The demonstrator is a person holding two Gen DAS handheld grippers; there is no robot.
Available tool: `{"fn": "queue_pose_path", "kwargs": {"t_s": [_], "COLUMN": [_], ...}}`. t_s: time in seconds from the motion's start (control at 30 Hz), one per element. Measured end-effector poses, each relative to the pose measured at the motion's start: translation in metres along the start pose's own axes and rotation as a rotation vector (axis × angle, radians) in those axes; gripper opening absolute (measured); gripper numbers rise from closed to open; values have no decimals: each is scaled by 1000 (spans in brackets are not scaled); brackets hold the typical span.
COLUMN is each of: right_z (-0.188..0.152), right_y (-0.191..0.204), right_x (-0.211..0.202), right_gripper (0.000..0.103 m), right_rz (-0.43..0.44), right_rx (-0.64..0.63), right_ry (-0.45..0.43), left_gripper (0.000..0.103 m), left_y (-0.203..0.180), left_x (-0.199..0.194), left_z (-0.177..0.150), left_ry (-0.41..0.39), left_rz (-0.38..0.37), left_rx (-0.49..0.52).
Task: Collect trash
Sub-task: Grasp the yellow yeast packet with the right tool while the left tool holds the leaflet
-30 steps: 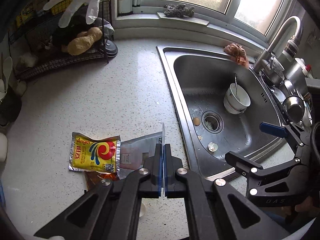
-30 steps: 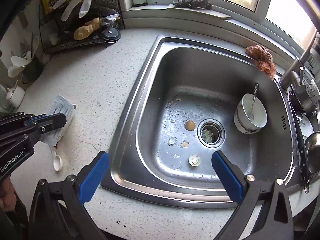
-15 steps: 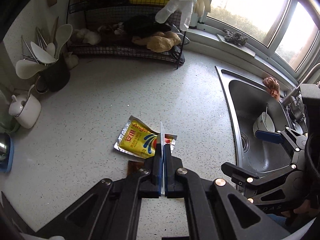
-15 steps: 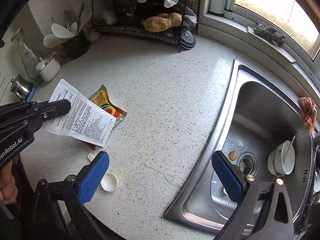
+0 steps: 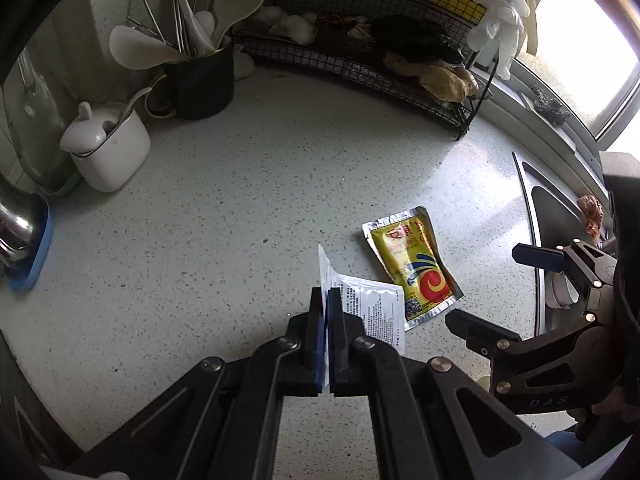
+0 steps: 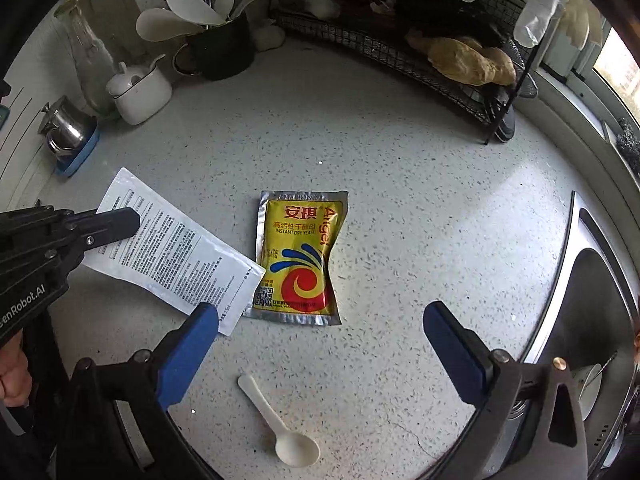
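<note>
Left wrist view first, and the left gripper [image 5: 327, 308] is clamped tight on a white printed sachet [image 5: 370, 312], its jaws pinching one edge so the packet hangs off to the side above the counter [image 5: 240, 200]. So that is one piece of trash in hand, lifted clear. Over in the right wrist view, the right gripper [image 6: 320, 344] stands wide, blue pads spread, nothing between them, and it hangs above the speckled worktop. Just ahead of it lies the yellow yeast packet [image 6: 300, 252], flat on the counter, one lower corner tucked under the white sachet as seen from this side; whether the two touch I cannot tell. Nearer the camera, a small white plastic spoon [image 6: 286, 436] lies on the counter between the open fingers' line, untouched. By my reading, the collecting is under way but far from over: one sachet gripped, the yeast packet and possibly the spoon left to lift. No bin or bag shows in either view, so where the trash goes is unknown. Out at the edges, the sink [image 6: 600, 300] sits off to the right and a wire rack [image 6: 400, 40] and a utensil holder [image 6: 220, 56] stand along the back.
</note>
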State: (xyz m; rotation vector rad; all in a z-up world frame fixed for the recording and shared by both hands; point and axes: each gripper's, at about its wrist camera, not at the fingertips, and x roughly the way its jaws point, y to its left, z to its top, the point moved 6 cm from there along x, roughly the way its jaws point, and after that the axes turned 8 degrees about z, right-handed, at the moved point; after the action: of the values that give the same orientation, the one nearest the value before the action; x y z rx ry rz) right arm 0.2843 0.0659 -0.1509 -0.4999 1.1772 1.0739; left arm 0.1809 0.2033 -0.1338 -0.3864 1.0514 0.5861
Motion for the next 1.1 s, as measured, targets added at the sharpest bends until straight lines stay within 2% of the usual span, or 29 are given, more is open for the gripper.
{"fn": "queue_pose_path", "kwargs": {"t_s": [0.3, 0.63, 0.7, 0.83, 0.97, 1.0, 1.07, 1.1], "right_z": [19, 35, 35, 37, 39, 34, 34, 37], "right_y": [5, 16, 16, 7, 9, 6, 8, 10], "right_x": [48, 77, 76, 74, 83, 81, 85, 86], "right_gripper": [102, 102, 98, 96, 93, 84, 82, 77], "right_rz": [-12, -6, -2, -34, -38, -36, -33, -32], "right_rx": [-27, -3, -1, 2, 4, 6, 3, 5], "right_ry": [66, 91, 90, 68, 81, 84, 87, 83], "left_gripper": [1, 1, 1, 1, 1, 1, 1, 1], "left_y": [21, 34, 34, 33, 34, 33, 33, 29], "left_x": [31, 46, 49, 52, 52, 52, 51, 52], "left_z": [-6, -2, -2, -2, 0, 0, 0, 2], "left_ry": [67, 91, 93, 100, 102, 103, 101, 101], "left_rz": [64, 60, 67, 78, 81, 81, 74, 69], "left_rx": [-14, -26, -23, -13, -8, -5, -1, 2]}}
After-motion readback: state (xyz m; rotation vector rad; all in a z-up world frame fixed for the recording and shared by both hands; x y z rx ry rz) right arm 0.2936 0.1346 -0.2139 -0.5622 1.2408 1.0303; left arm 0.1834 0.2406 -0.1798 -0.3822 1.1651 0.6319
